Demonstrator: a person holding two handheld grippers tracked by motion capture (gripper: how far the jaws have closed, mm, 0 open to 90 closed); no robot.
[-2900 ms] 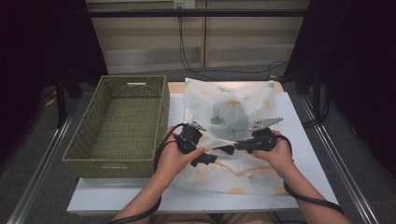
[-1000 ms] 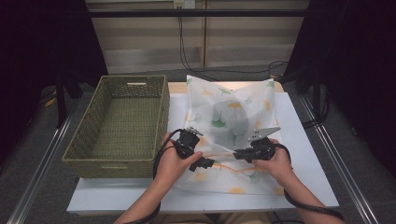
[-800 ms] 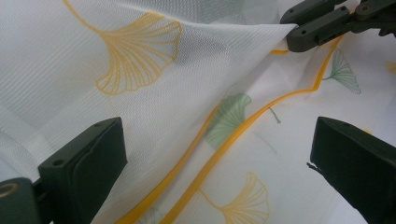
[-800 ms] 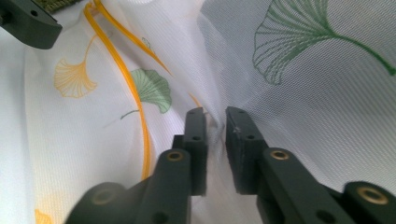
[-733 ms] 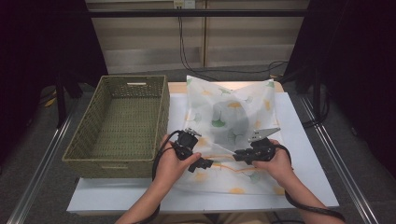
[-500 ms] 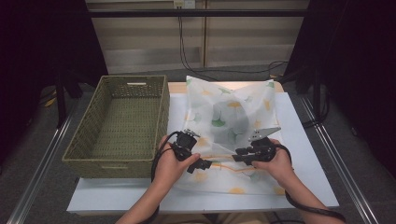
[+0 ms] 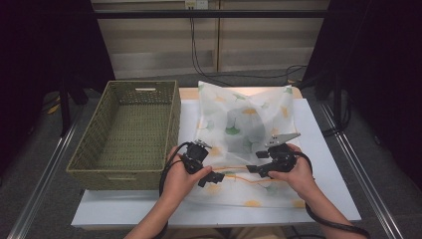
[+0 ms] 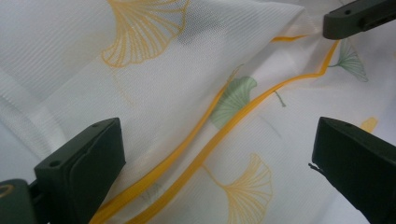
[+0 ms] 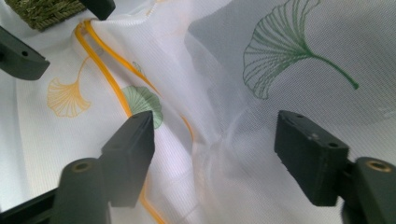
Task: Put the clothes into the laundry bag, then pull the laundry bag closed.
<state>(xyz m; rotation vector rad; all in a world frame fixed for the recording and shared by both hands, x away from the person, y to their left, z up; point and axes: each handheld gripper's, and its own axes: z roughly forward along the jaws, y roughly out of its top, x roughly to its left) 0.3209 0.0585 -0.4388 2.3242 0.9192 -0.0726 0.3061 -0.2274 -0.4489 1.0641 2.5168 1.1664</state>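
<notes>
— Where's the cloth?
— The sheer leaf-print cloth point(image 7: 249, 129) lies on the white table point(image 7: 328, 164), beside the woven basket point(image 7: 127, 134).
— And the tongs?
— My left gripper point(image 8: 215, 154) stands spread; my right gripper point(image 9: 212, 135) has just been opening, with nothing pinched.

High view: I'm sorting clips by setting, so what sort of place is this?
Probably a lab or recording workstation, not a home: a white table ringed by dark curtains, cables down the back wall, and a woven basket beside a ginkgo-print mesh cloth.
</notes>
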